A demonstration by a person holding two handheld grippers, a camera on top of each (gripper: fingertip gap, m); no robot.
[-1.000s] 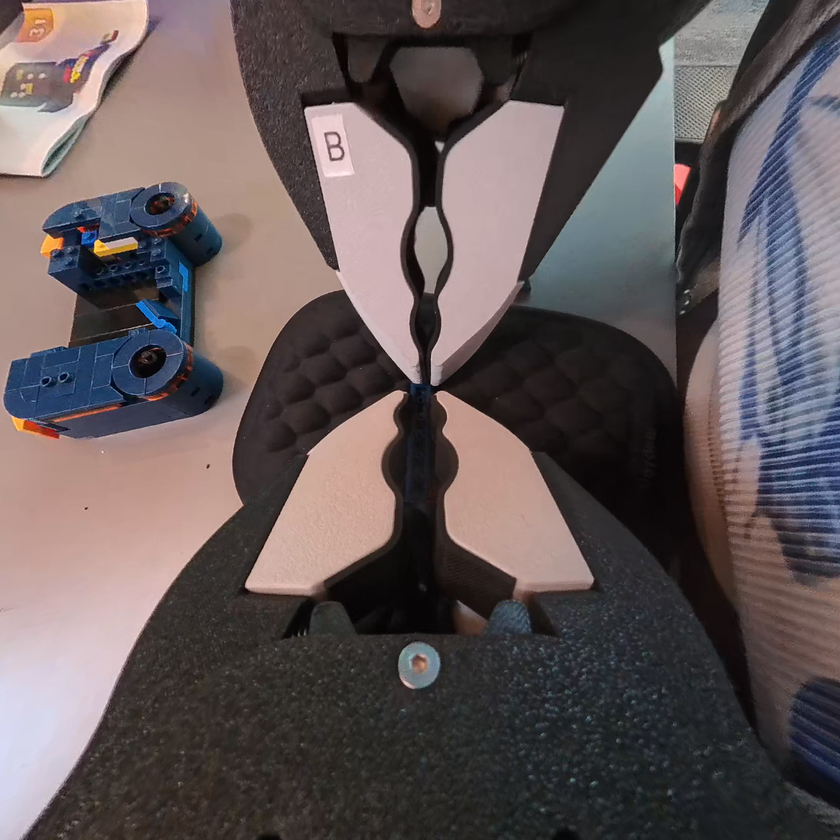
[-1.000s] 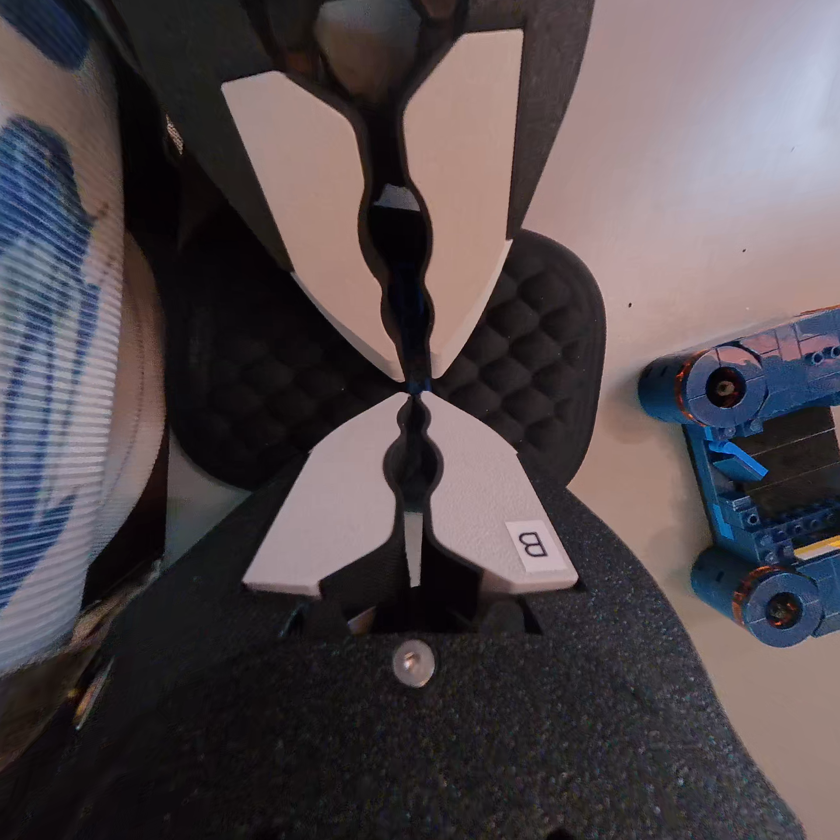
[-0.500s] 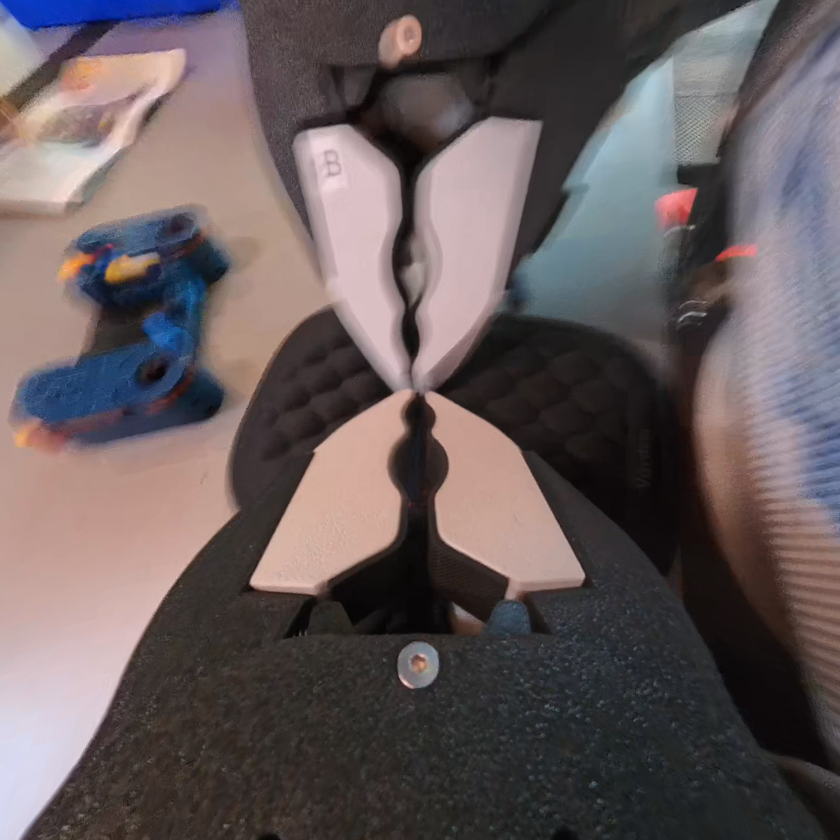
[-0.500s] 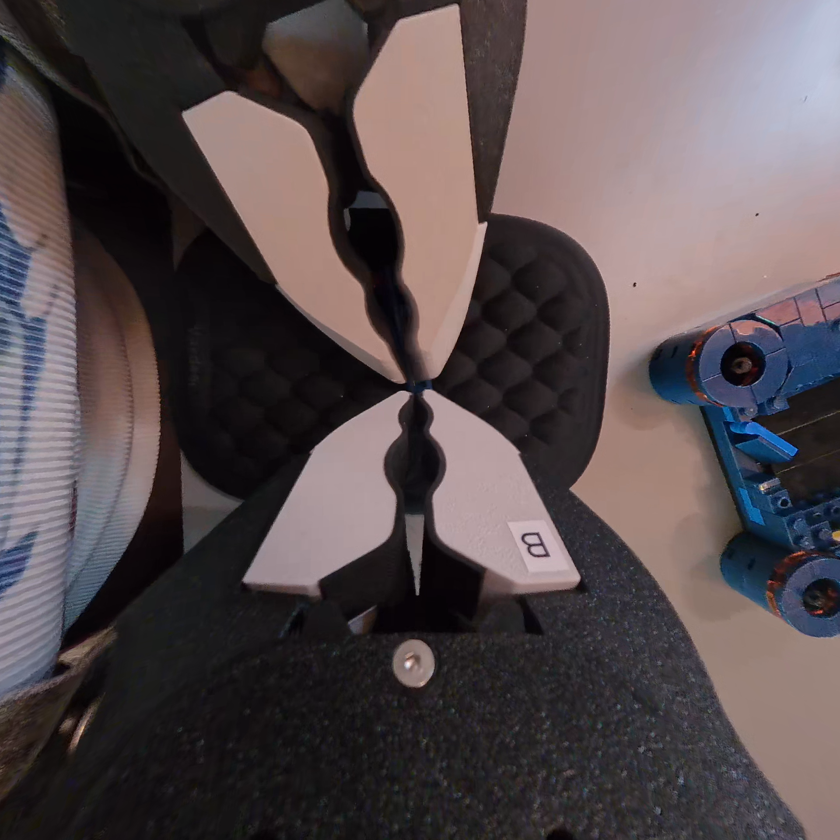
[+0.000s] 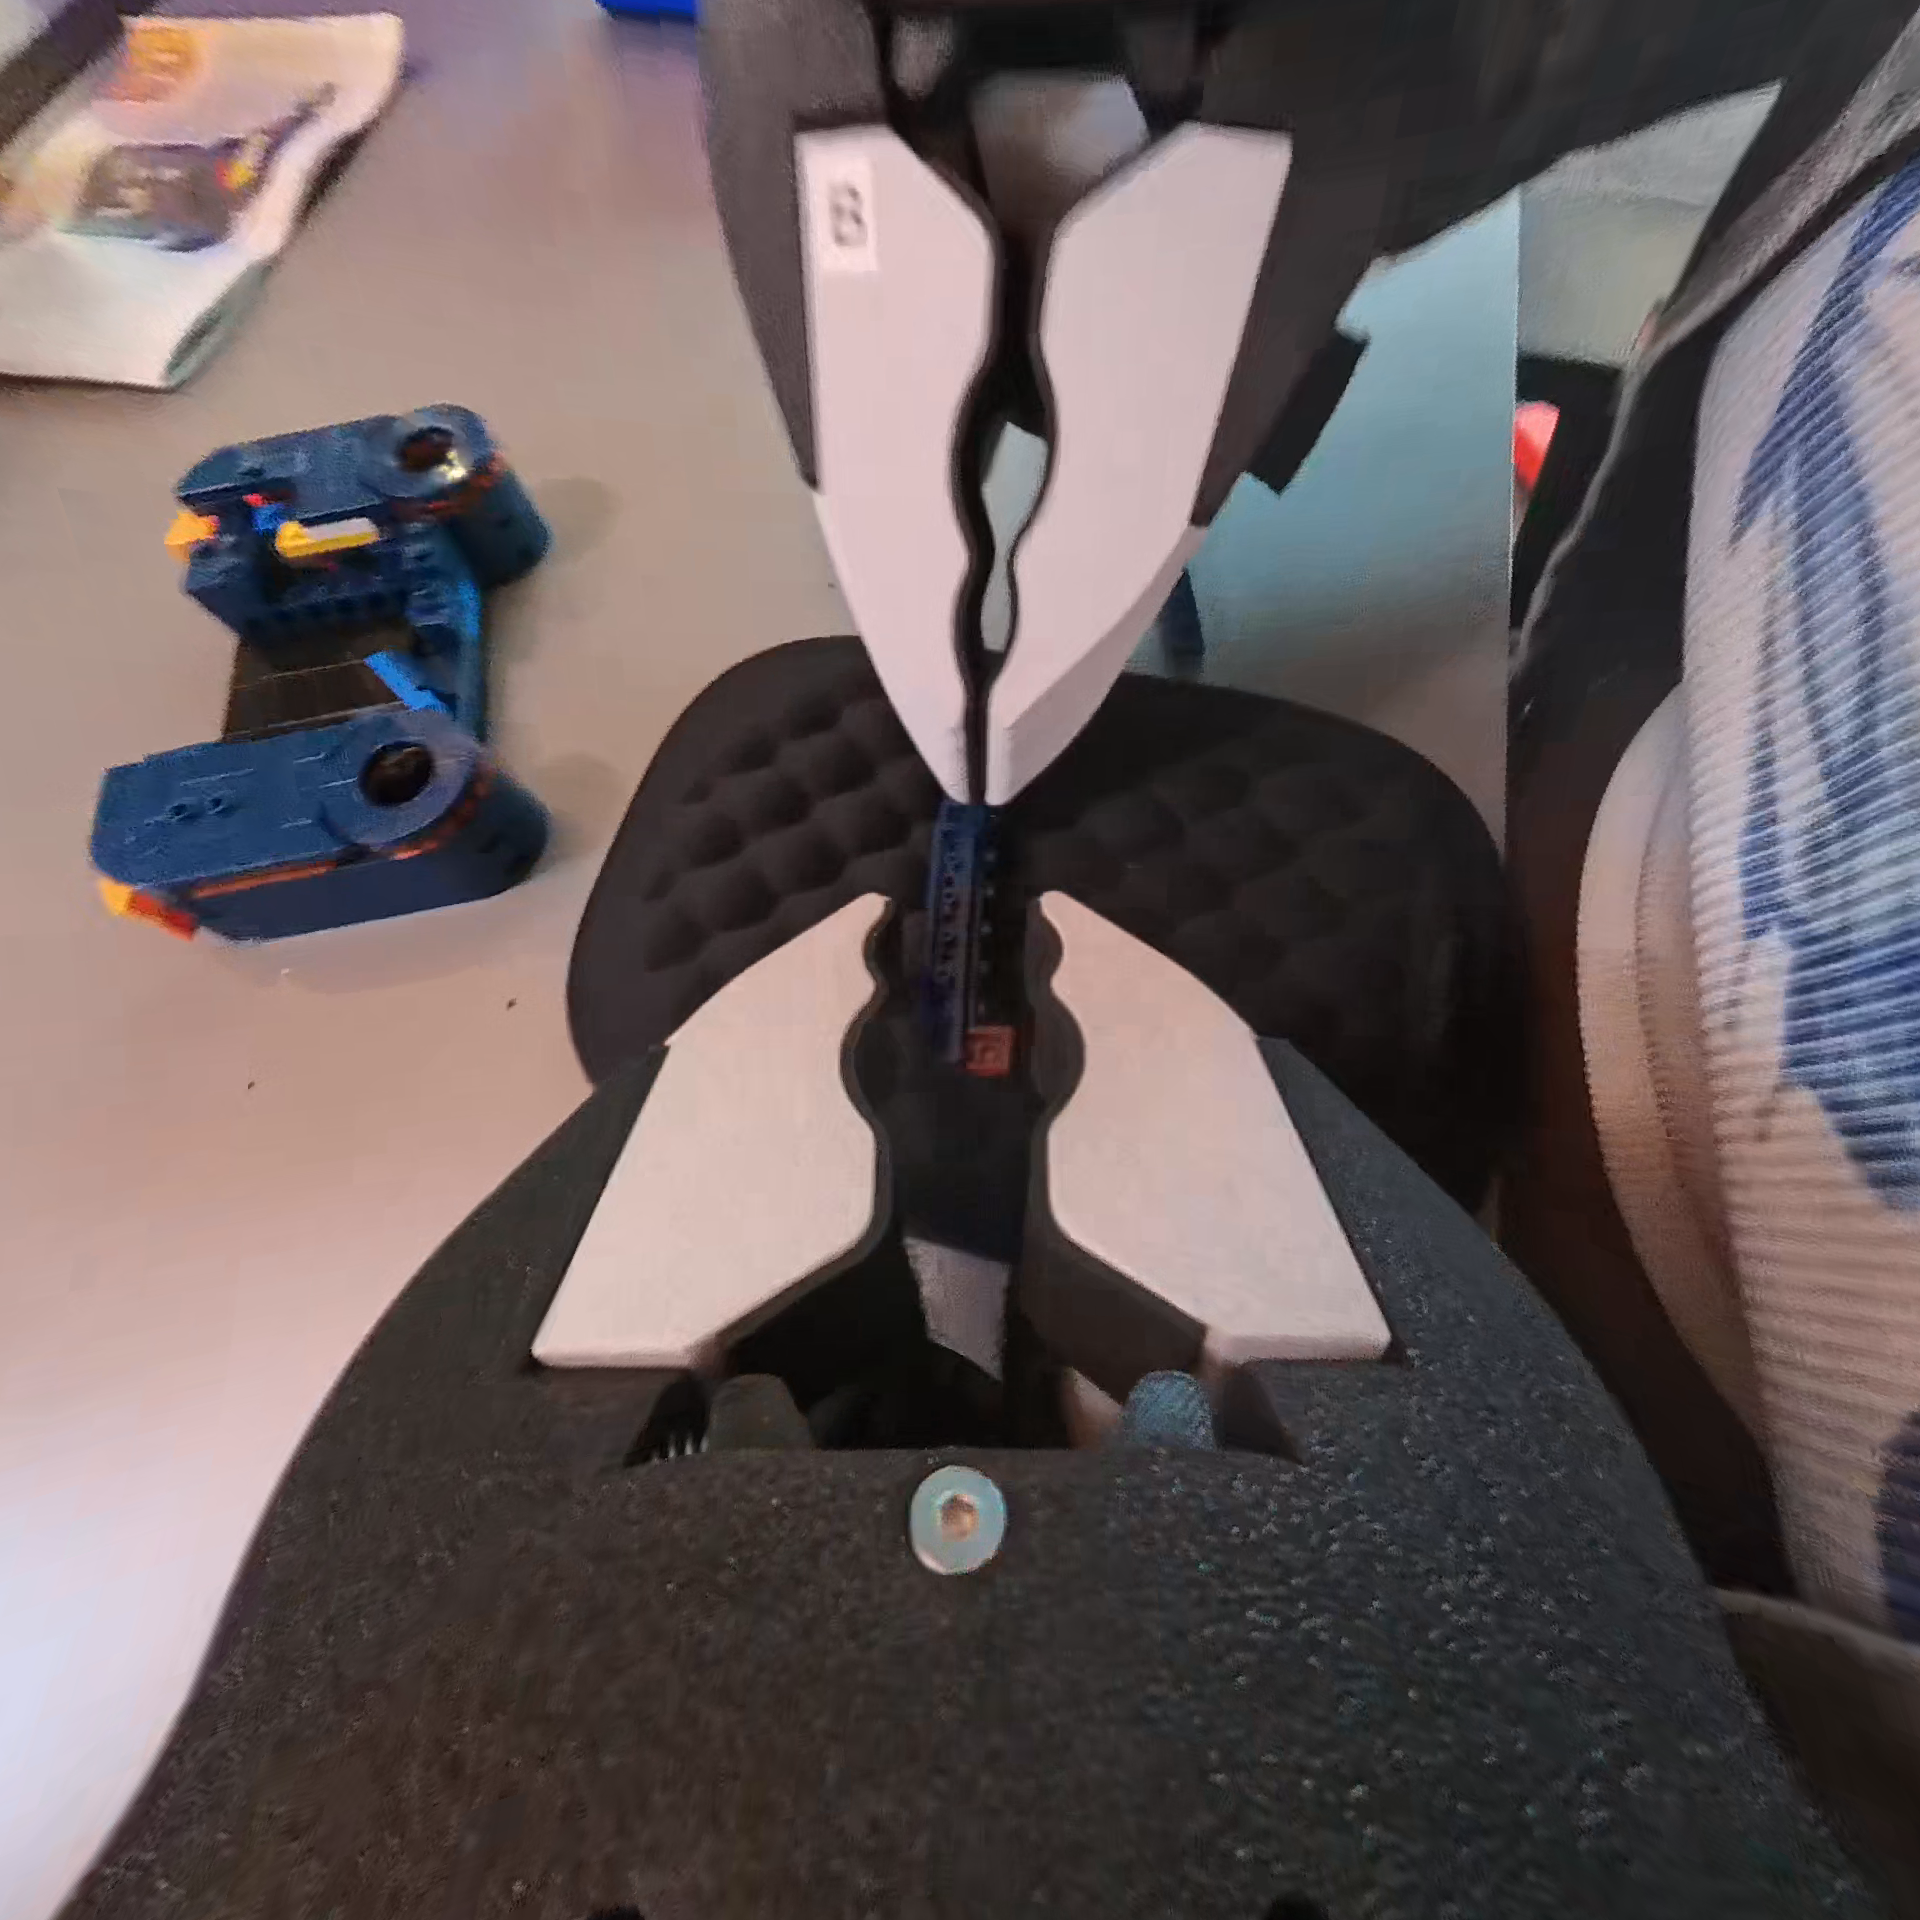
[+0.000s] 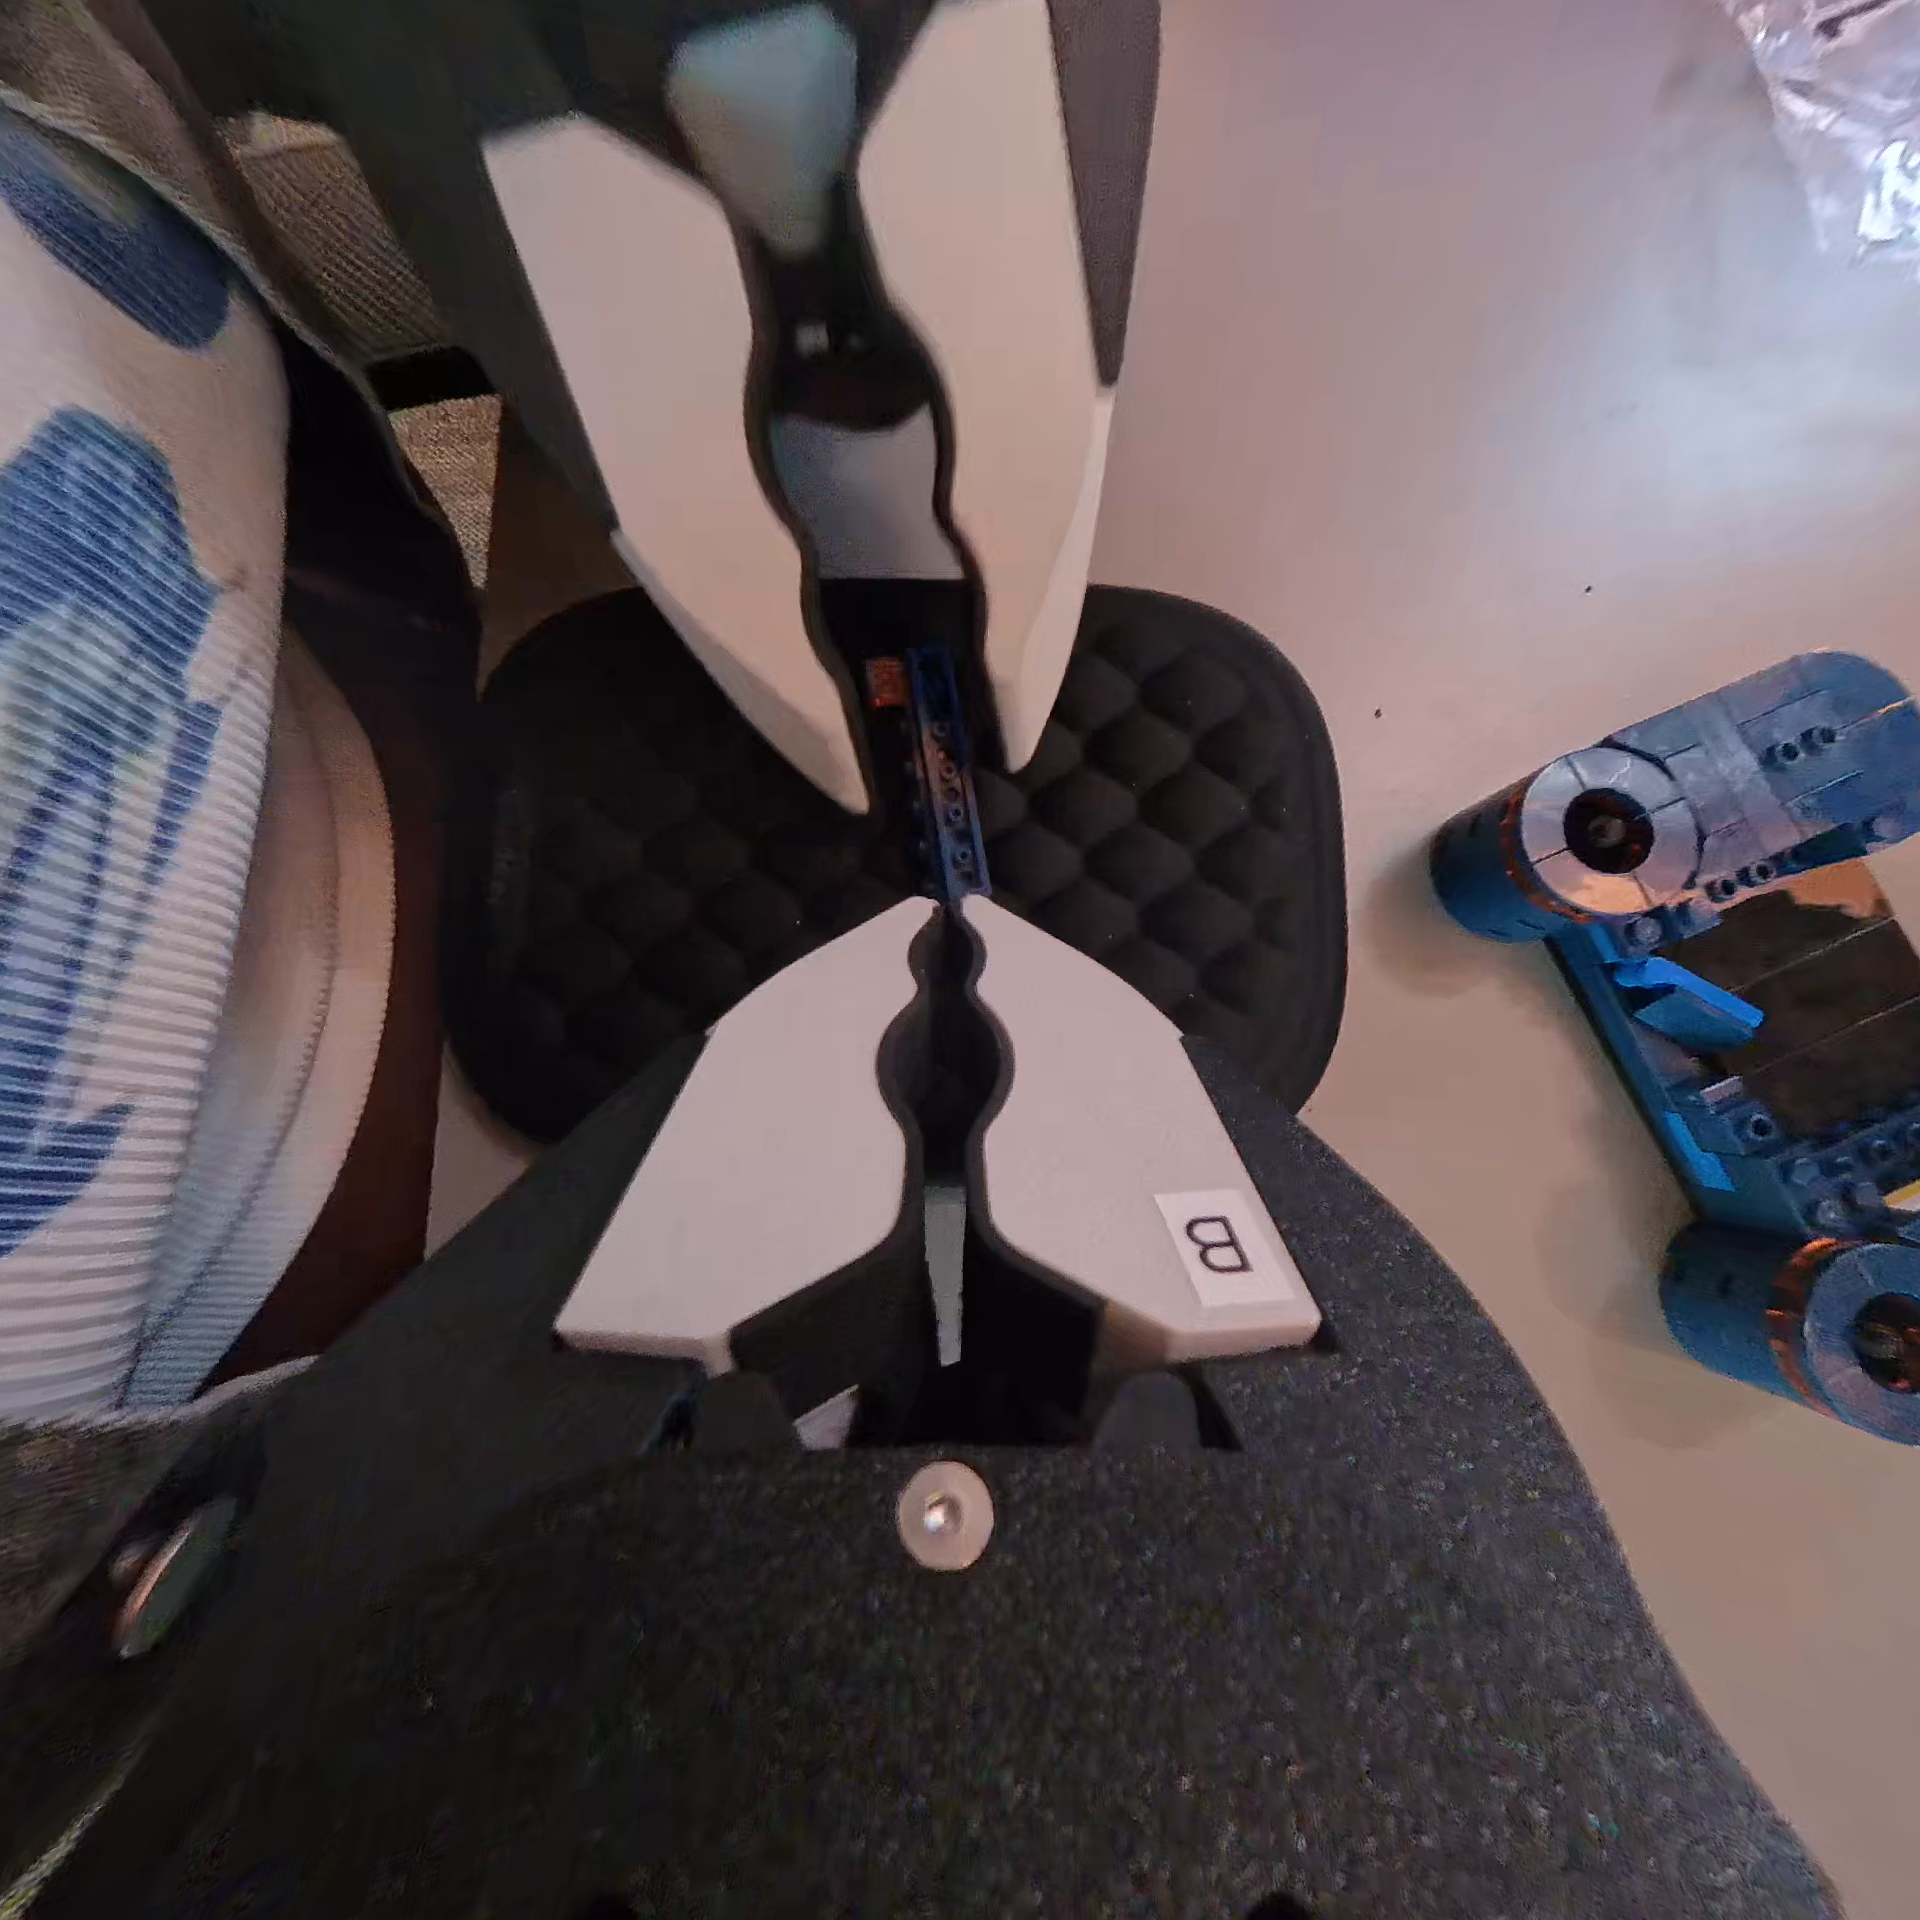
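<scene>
- The left gripper (image 5: 961,914) has its white fingers parted around a thin dark-blue studded brick strip (image 5: 961,914), not pinching it.
- The right gripper (image 6: 948,906) clamps that strip's far end at its fingertips.
- Both hover over a black quilted foam pad (image 5: 790,790) on the grey table (image 5: 312,1091).
- A dark-blue brick model with two round barrels (image 5: 322,675) lies beside the pad; a paper booklet (image 5: 177,177) lies farther off.

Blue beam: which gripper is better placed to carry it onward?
Right, probably. The right gripper is pinched shut on the end of the blue beam. The left gripper is open, its fingers apart on either side of the beam, gripping nothing.
</scene>
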